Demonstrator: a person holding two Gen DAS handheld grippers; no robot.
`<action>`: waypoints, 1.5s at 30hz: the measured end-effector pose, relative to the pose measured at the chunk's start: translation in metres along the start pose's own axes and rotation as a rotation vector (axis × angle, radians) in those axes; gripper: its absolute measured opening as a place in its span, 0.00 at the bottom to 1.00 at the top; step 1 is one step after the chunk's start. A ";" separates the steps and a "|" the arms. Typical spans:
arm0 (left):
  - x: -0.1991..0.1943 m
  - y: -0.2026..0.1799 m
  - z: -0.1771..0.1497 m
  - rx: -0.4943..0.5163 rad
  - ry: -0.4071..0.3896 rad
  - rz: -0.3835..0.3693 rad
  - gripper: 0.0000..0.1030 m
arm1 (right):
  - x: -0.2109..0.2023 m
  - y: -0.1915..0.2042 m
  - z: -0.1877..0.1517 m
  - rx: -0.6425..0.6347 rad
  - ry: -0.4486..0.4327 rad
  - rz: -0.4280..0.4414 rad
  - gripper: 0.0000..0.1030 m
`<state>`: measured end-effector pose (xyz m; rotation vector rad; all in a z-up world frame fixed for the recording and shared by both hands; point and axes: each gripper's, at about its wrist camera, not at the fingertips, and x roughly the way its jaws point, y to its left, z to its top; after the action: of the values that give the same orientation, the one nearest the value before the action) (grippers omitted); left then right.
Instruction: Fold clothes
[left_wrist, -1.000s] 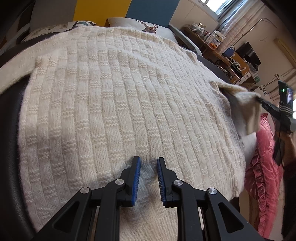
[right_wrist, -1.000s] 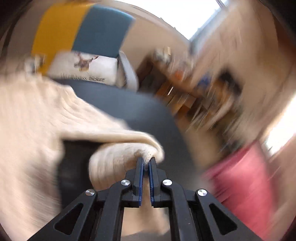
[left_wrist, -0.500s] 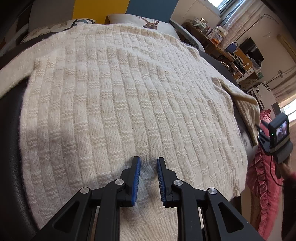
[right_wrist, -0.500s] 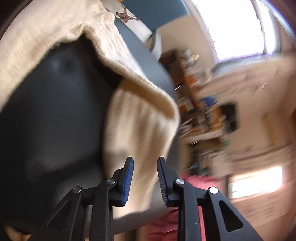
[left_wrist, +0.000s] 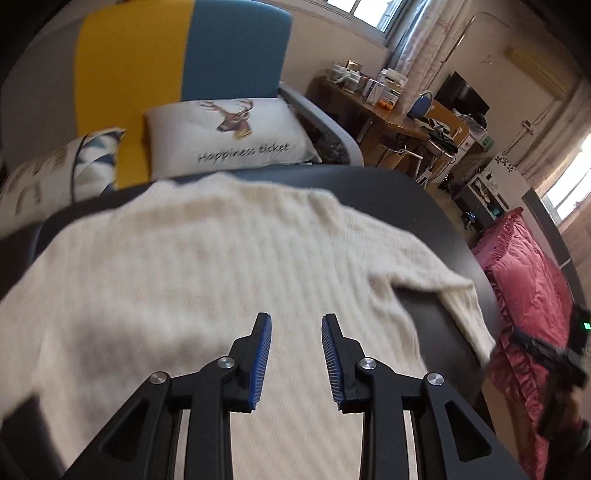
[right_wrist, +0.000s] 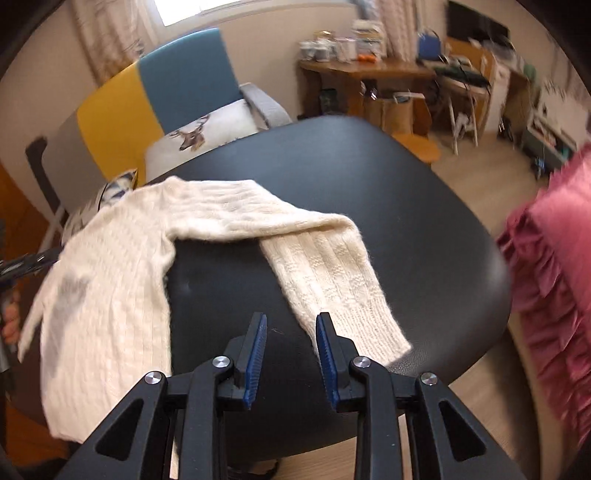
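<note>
The cream knit sweater (left_wrist: 207, 295) lies spread on the black round table (right_wrist: 424, 229), body flat. On its right side the sleeve (right_wrist: 332, 273) runs out from the shoulder, bends, and angles back toward the near edge, with the cuff lying just ahead of the right gripper.

Left gripper (left_wrist: 296, 356): fingers spread, gripping nothing, hovering above the lower body of the sweater.

Right gripper (right_wrist: 290, 354): fingers spread, gripping nothing, above bare table, with the cuff close beside the right finger.

Step in hand, as judged: arranging the sweater flat, with both grippers free. The layout fits either a garment set out for a sleeve fold or one between folds. A sleeve fold would call for a pinch at the cuff and a carry across the body, keeping the knit from bunching.

Limits of view: the left sleeve and hem are cut off in both views. The knit is motion-blurred in the left wrist view. A hand (right_wrist: 9, 321) shows partly at the left edge of the right wrist view.
</note>
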<state>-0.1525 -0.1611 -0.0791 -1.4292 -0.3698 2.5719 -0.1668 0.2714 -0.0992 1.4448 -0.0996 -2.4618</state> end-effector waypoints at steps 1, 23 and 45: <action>0.016 -0.004 0.010 0.011 0.014 0.001 0.28 | 0.004 -0.001 -0.001 0.017 0.006 0.001 0.26; 0.180 -0.056 0.074 0.267 0.268 0.000 0.28 | 0.114 -0.045 0.046 -0.189 0.273 0.003 0.13; 0.161 -0.064 0.082 0.244 0.235 0.061 0.33 | 0.093 0.023 -0.054 -0.920 0.136 -0.823 0.23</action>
<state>-0.3049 -0.0672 -0.1482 -1.6449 0.0217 2.3565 -0.1580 0.2287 -0.1995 1.2950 1.6976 -2.2917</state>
